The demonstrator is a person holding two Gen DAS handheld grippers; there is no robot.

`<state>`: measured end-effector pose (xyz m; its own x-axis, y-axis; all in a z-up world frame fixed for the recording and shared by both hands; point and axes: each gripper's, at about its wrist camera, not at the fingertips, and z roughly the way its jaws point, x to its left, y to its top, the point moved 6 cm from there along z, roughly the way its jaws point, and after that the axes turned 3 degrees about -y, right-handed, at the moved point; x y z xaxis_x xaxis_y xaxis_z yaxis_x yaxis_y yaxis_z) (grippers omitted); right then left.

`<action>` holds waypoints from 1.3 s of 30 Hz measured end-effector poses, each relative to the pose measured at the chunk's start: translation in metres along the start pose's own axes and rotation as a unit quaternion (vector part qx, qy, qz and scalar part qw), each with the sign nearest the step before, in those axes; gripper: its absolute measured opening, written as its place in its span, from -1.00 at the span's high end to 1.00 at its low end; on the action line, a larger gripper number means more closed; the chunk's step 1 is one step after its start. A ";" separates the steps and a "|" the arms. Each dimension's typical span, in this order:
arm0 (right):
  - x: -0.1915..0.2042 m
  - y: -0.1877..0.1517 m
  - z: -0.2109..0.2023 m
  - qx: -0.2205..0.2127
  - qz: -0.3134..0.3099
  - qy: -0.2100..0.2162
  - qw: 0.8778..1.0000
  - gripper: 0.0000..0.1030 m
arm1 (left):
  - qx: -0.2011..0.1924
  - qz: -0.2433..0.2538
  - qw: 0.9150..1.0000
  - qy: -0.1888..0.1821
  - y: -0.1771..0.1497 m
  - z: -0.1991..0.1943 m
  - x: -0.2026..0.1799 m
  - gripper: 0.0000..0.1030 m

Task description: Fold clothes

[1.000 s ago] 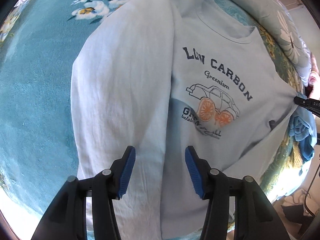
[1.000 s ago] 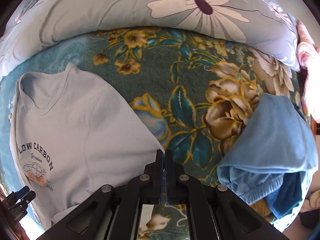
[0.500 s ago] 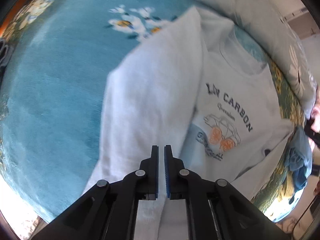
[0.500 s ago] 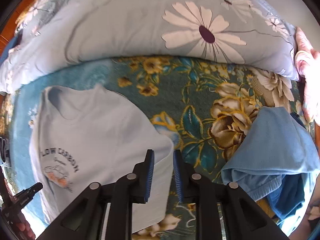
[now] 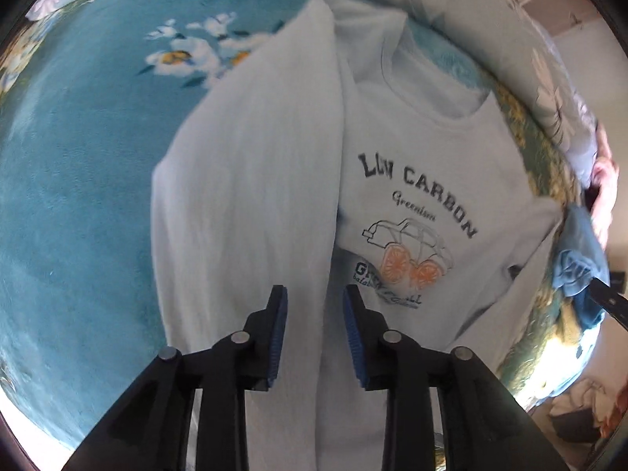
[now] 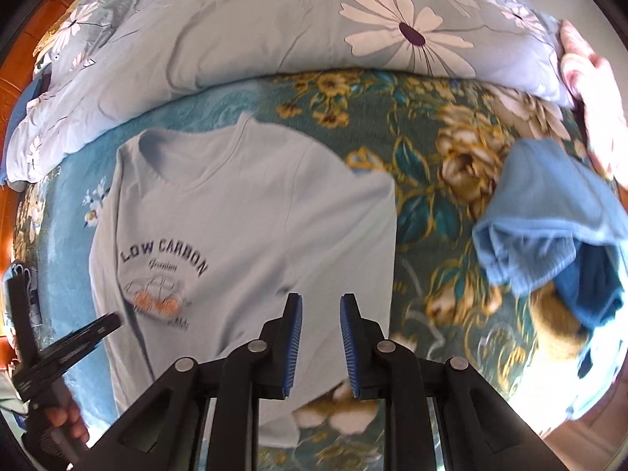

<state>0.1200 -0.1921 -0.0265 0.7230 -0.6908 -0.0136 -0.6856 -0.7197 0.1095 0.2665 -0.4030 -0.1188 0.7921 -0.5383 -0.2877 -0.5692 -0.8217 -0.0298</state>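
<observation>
Sweatshirt, pale blue cotton with "LOW CARBON" print (image 5: 412, 149), lies flat on teal floral blanket (image 5: 78, 204), 1 side folded inward to narrow it. Left gripper (image 5: 314, 337) opening above the fold, nothing pinched. Right gripper (image 6: 321, 343) released, parted over the unfolded sleeve.

The shirt (image 6: 243, 212) lies flat on the blanket (image 6: 424, 125), one side folded over its middle; a pile of clothes (image 6: 549, 227) sits to its right, the pillow (image 6: 274, 31) behind both
</observation>
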 end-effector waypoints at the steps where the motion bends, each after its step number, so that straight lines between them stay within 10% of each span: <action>1: 0.002 -0.006 -0.002 0.003 0.004 -0.002 1.000 0.57 | 0.009 0.003 1.000 0.004 0.002 0.008 -0.001 0.28; 5: 0.009 -0.024 -0.007 0.013 0.017 -0.010 1.000 0.56 | 0.015 0.029 0.999 0.022 0.006 0.019 -0.005 0.25; 8: 0.016 -0.029 -0.009 0.017 0.021 -0.014 1.000 0.55 | 0.002 0.031 0.999 0.023 0.012 0.010 0.001 0.98; 19: 0.080 -0.026 -0.009 0.022 0.004 0.009 1.000 0.54 | -0.093 -0.106 0.989 0.038 0.063 -0.077 0.147 0.97; 31: 0.123 -0.017 -0.001 0.032 -0.016 0.011 0.999 0.54 | -0.136 -0.117 0.977 0.113 0.141 -0.119 0.259 0.98; 39: 0.132 -0.024 0.013 0.048 -0.020 0.010 0.999 0.48 | -0.125 -0.116 0.985 0.041 0.127 -0.114 0.258 0.97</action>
<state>0.2306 -0.2670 -0.0436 0.7505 -0.6609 0.0037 -0.6609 -0.7504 0.0128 0.4238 -0.6674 -0.0882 0.9153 -0.3360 -0.2222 -0.3073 -0.9390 0.1542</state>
